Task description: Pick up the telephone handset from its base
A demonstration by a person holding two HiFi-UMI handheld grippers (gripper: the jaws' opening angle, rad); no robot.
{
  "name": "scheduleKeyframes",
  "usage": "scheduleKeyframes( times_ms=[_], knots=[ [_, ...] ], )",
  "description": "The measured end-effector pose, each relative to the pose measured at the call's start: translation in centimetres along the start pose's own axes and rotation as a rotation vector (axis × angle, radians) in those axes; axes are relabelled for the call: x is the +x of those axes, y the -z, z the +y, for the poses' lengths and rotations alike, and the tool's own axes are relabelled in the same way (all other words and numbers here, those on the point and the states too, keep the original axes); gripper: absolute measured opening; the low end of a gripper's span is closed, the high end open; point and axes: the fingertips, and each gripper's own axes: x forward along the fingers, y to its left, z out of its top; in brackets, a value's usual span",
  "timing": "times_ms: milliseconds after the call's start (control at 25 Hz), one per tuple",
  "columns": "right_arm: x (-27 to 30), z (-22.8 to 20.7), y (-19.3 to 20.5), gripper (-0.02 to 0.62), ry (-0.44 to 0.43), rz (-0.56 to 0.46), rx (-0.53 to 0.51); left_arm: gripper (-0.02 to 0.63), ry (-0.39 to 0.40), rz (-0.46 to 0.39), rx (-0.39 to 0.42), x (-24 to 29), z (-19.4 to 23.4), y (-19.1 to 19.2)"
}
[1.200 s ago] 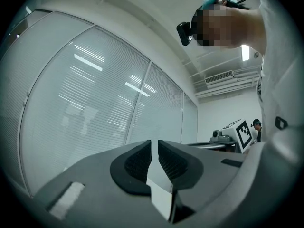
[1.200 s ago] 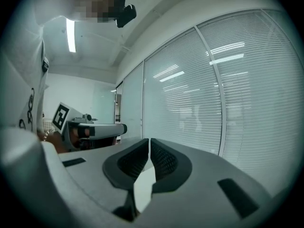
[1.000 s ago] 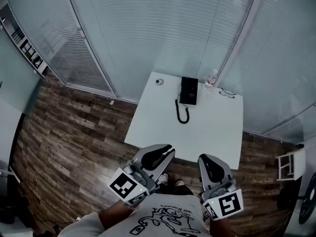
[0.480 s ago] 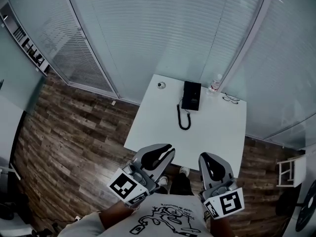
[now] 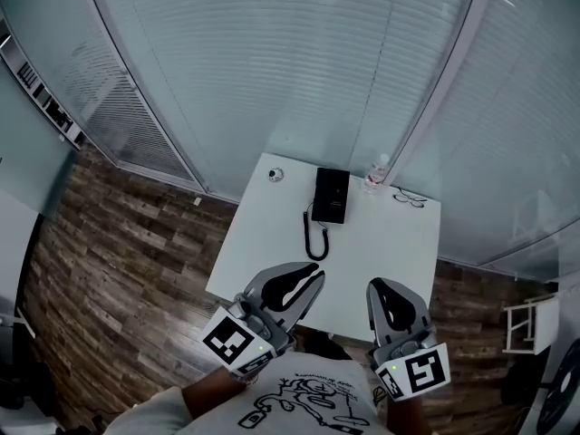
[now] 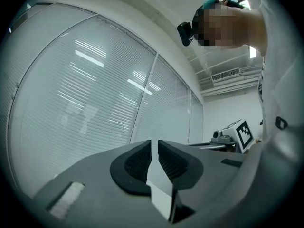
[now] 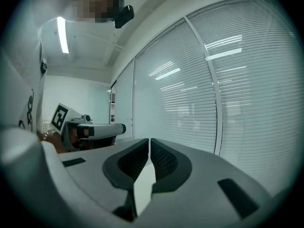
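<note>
Evidently we hold the left gripper (image 5: 304,277) and right gripper (image 5: 384,290) low, jaws together and empty, since the telephone (image 5: 330,195) sits far across the table (image 5: 390,252).

White table (image 5: 385,254), bottle (image 5: 372,176), glasses (image 5: 407,198), wood floor (image 5: 118,243)

A white table (image 5: 385,256) bears a black telephone (image 5: 331,195); a bottle (image 5: 373,174), glasses (image 5: 408,198) and a small round thing (image 5: 275,174) lie near it.
</note>
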Motion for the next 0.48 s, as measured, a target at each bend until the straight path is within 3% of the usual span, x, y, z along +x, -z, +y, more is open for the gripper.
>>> scheduleKeyframes(
  times_ms=[480],
  knots=[
    [0.1,-9.6,0.1,0.012,0.032,-0.026,0.012,0.044,0.038,0.008,0.022,9.5,-0.9,0.8]
  ],
)
